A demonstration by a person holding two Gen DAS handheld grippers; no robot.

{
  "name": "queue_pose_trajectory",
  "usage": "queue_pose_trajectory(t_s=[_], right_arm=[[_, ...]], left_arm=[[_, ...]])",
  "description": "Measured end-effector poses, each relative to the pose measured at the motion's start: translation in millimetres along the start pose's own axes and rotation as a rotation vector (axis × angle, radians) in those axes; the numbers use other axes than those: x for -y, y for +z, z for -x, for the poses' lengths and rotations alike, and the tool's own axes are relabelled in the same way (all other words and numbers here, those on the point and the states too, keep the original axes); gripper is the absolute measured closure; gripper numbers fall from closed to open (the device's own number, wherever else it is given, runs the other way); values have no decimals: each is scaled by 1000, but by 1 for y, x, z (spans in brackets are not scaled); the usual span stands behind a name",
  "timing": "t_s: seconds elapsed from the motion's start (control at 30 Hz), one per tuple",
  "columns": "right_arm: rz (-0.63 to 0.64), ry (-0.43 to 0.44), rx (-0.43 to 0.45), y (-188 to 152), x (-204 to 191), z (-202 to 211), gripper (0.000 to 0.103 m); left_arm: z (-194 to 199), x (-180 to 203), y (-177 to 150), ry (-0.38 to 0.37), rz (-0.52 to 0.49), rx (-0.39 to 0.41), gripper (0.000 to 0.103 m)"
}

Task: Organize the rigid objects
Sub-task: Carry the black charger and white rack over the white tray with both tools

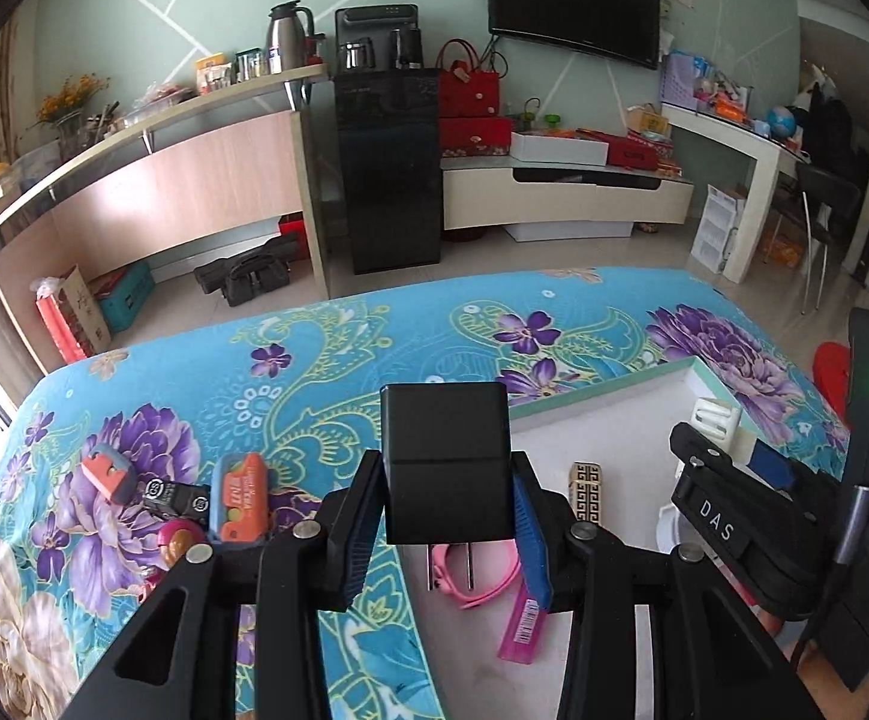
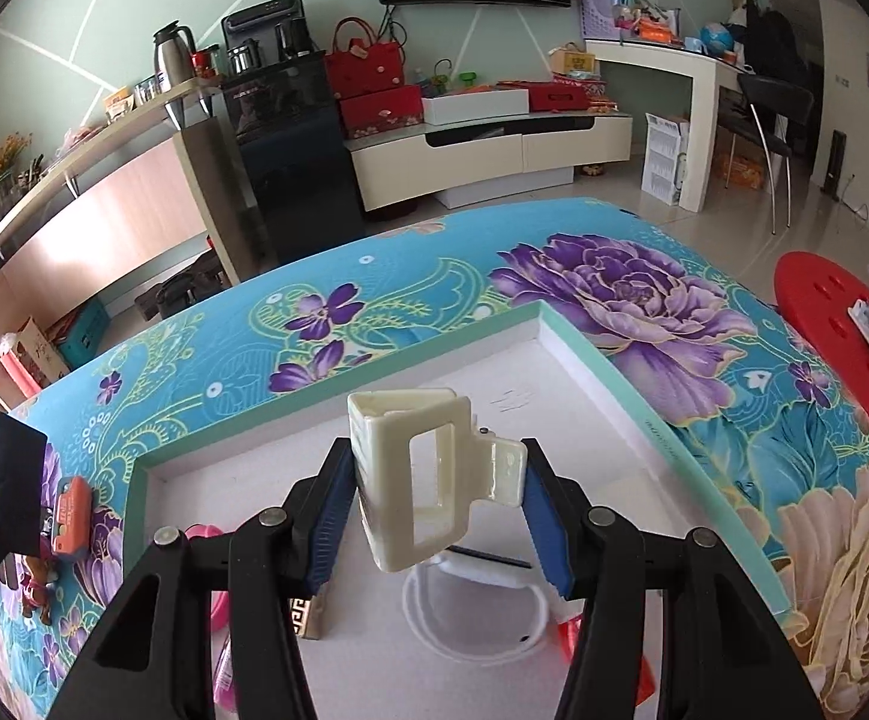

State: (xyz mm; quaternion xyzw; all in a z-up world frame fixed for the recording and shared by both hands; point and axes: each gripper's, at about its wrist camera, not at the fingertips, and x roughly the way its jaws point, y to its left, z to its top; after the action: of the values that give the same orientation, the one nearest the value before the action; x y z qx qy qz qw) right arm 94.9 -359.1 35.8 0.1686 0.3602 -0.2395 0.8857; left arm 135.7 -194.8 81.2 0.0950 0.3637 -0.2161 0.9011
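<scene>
Black charger (image 1: 445, 461) upright, prongs pointing down.

Black claw (image 1: 447, 516) frames, blue ribbed pads (image 2: 329, 531), silver screws (image 1: 198, 552)

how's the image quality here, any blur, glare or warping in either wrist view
Left wrist view: strong fisheye bending of the shelf and table edge, dark vignette corners, daylight blowing out the left edge; the black charger in the left tool is sharp. Right wrist view: same warping, the cream clip crisp, soft even light.
</scene>
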Motion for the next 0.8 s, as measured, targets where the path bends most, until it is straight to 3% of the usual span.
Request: queue_pose_trajectory(t_s=[0.3, 0.8], right_arm=[[-62, -45, 14, 6, 33, 3, 48], [-37, -13, -16, 1, 25, -7, 48]], left_arm=[[-26, 28, -8, -23, -54, -55, 60], [-65, 46, -25, -32, -103, -143, 60]])
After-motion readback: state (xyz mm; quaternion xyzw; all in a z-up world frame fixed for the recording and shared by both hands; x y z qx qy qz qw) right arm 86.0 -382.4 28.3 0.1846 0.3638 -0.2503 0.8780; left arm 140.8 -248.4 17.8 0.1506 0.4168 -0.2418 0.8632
